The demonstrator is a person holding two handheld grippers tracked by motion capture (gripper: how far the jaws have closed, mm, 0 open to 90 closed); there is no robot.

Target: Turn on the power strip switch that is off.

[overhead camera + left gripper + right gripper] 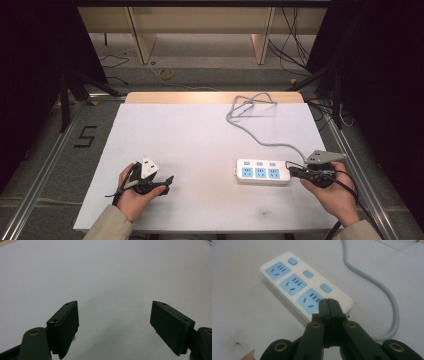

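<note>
The right gripper point(328, 305), jaws closed and empty, is hovering at the strip point(287, 282), lower centre, seemingly to press a switch point(325, 288); the left gripper point(113, 325) is waiting open.

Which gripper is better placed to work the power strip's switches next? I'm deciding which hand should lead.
Right, probably. The right gripper, jaws shut, points at the power strip near one end. The left gripper, jaws open, sits far across the table over bare surface.

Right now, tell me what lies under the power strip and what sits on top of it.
The power strip rests flat on the white table sheet. Its top shows three blue sockets and three switches, nothing plugged in. The right hand-held gripper, shut, hangs over the socket at the cable end. The strip's underside is hidden.
</note>
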